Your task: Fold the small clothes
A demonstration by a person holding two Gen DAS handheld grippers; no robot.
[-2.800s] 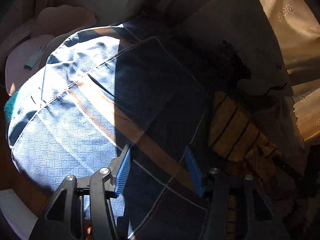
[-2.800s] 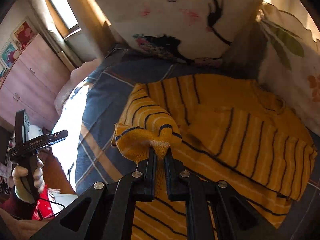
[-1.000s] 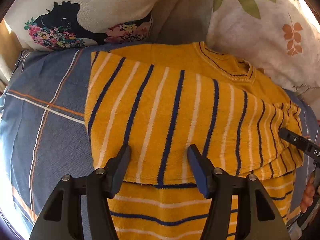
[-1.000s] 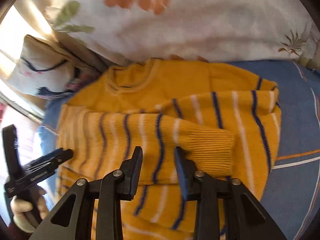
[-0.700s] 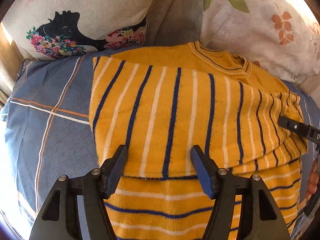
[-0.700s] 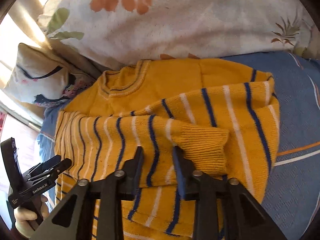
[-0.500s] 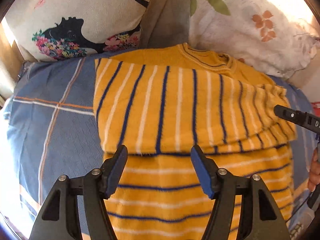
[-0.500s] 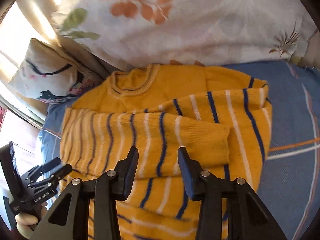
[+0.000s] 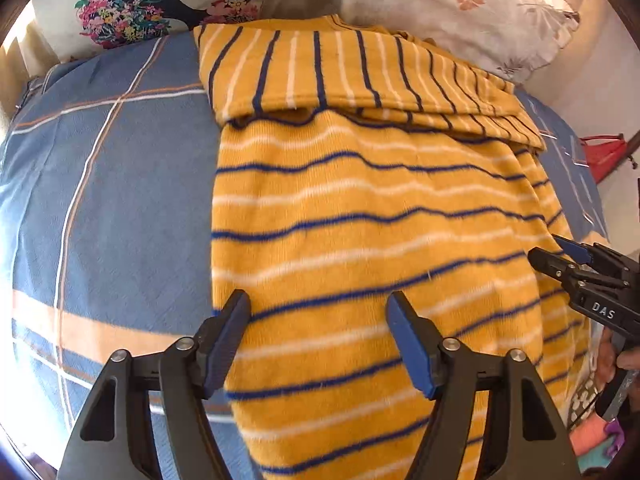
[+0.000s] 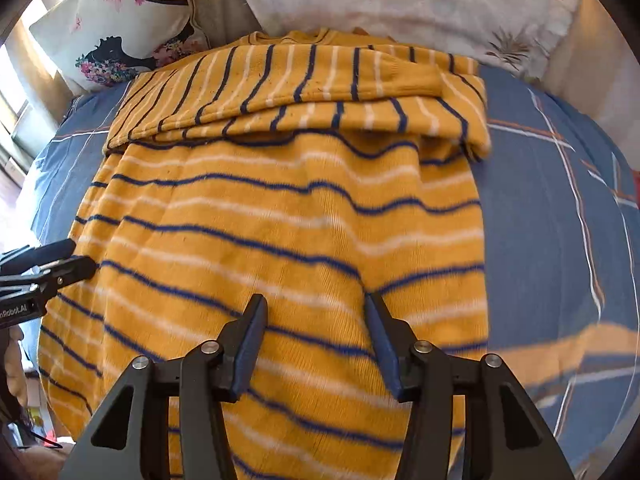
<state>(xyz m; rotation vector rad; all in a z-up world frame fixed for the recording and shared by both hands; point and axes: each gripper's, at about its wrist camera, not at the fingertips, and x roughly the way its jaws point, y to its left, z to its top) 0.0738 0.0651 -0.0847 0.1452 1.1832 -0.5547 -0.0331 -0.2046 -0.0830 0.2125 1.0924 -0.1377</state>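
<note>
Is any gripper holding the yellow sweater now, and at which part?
Nothing is held. The left gripper and right gripper are both open above the yellow striped sweater, gripping no fabric.

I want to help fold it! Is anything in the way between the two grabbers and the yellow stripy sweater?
No, nothing visible is. The left gripper and right gripper hang open right over the sweater, which lies on the blue bedspread.

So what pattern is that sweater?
Yellow sweater with navy and white stripes, clearest in the right wrist view.
</note>
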